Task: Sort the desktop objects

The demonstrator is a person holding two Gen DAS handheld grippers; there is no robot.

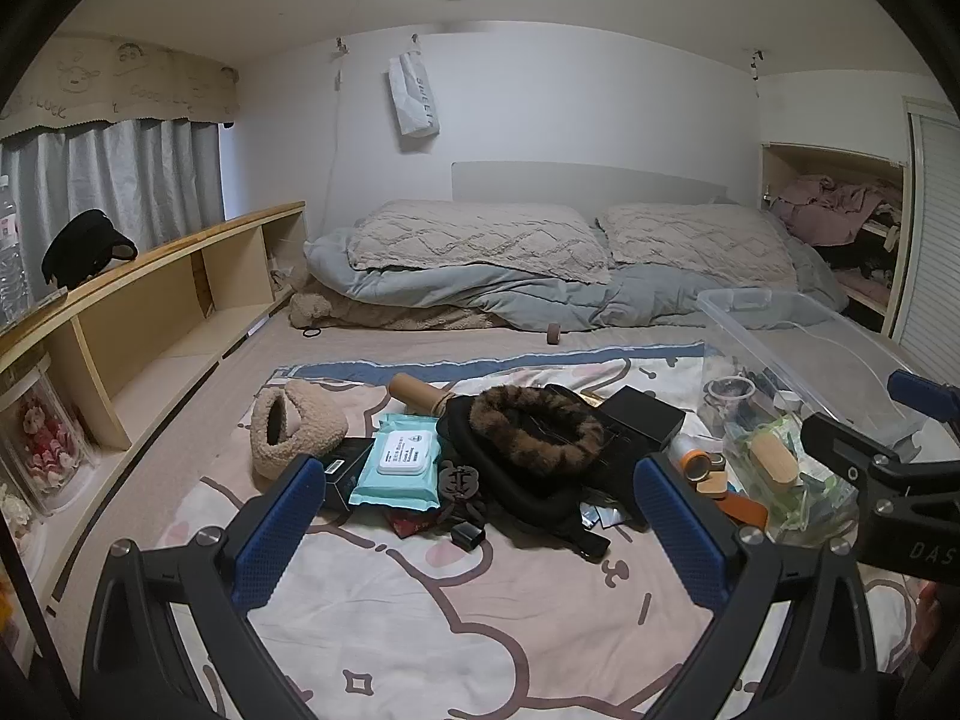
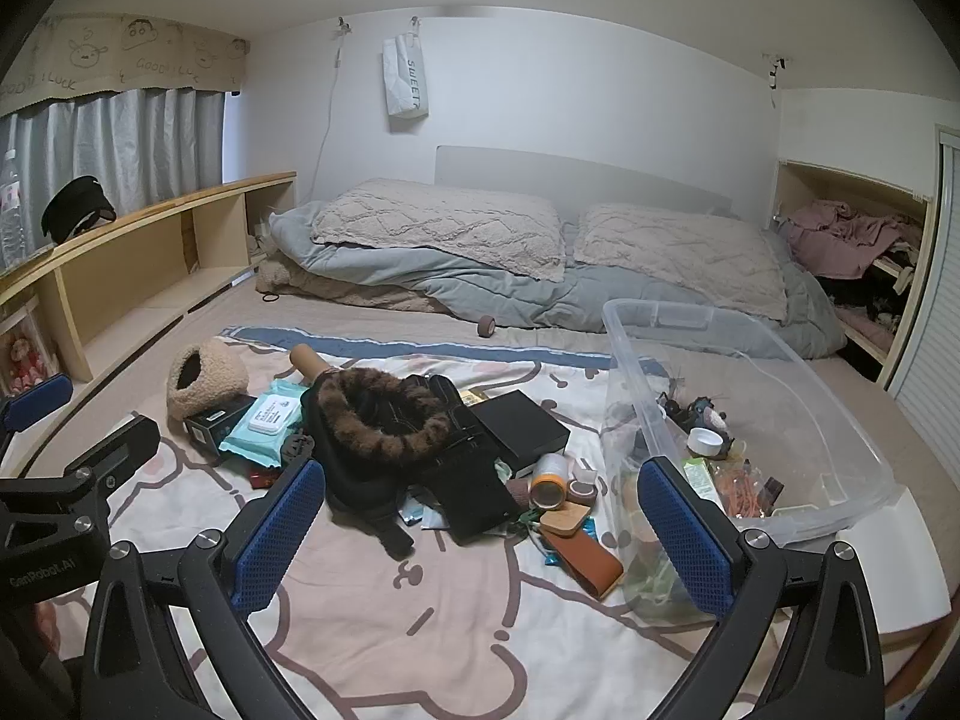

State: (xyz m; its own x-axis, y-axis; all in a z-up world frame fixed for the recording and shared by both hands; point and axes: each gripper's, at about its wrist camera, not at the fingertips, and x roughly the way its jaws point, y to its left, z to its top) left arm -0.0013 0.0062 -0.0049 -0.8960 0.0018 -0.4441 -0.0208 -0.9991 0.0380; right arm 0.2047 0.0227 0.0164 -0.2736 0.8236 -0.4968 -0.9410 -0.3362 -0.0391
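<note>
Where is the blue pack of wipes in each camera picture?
Left wrist view: the wipes pack lies a little left of centre, just past the left finger.
Right wrist view: the wipes pack lies left of centre, farther away.
Shared landmark: the fur-trimmed black bag lies right beside it.
</note>
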